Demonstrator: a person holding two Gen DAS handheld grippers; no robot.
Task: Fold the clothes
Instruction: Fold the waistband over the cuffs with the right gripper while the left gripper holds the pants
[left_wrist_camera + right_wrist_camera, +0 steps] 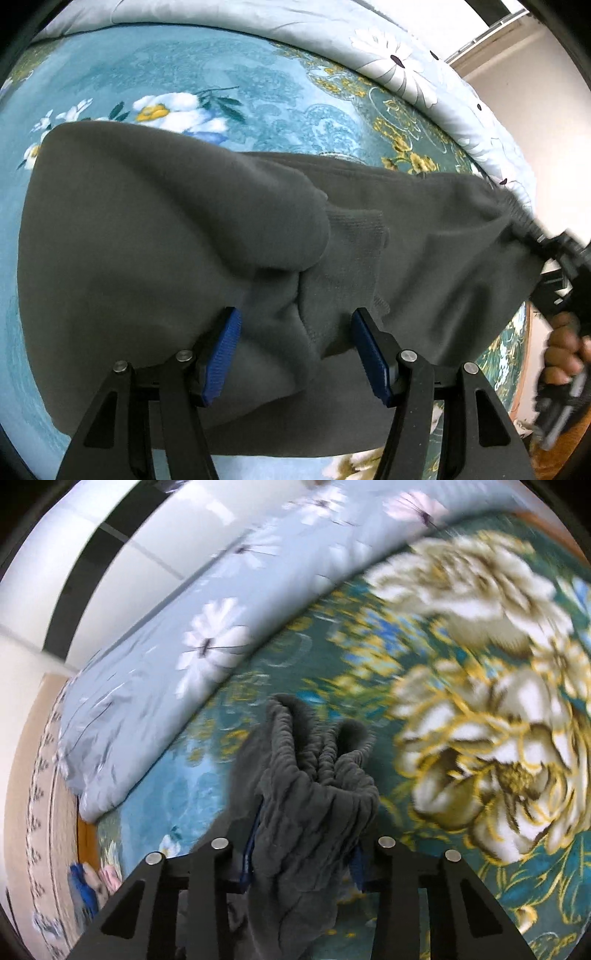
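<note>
The plain dark grey fleece garment (155, 236) lies on a teal bed blanket (258, 92) patterned with white and gold flowers; the pale blue quilt (147, 686) bears white daisies; the gripper pads (221, 354) are blue.

The dark grey fleece garment (155, 236) looks soft, matt and slightly fuzzy. The teal floral plush blanket (258, 85) has a faint sheen. The pale blue flowered quilt (147, 686) looks smooth cotton.
</note>
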